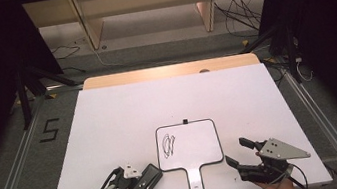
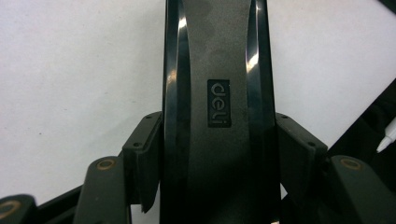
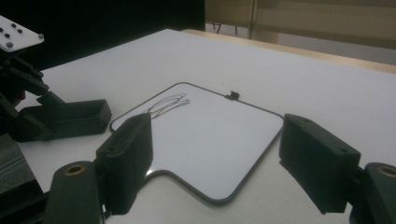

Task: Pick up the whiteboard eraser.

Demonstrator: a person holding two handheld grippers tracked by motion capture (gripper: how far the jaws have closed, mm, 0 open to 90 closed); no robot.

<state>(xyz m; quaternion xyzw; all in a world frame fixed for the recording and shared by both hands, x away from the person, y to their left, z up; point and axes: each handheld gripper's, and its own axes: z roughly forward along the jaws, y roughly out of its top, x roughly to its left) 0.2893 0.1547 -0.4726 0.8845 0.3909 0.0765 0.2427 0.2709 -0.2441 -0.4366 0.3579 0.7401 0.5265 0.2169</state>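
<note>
Left hand-held gripper (image 1: 154,173) clamps black eraser (image 2: 217,112) beside whiteboard (image 1: 189,144).

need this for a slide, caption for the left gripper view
Left gripper shut on a black eraser marked deli, over the white table.

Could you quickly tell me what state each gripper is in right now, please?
Left gripper: shut on a black eraser.
Right gripper: open, holding nothing, facing the whiteboard.
</note>
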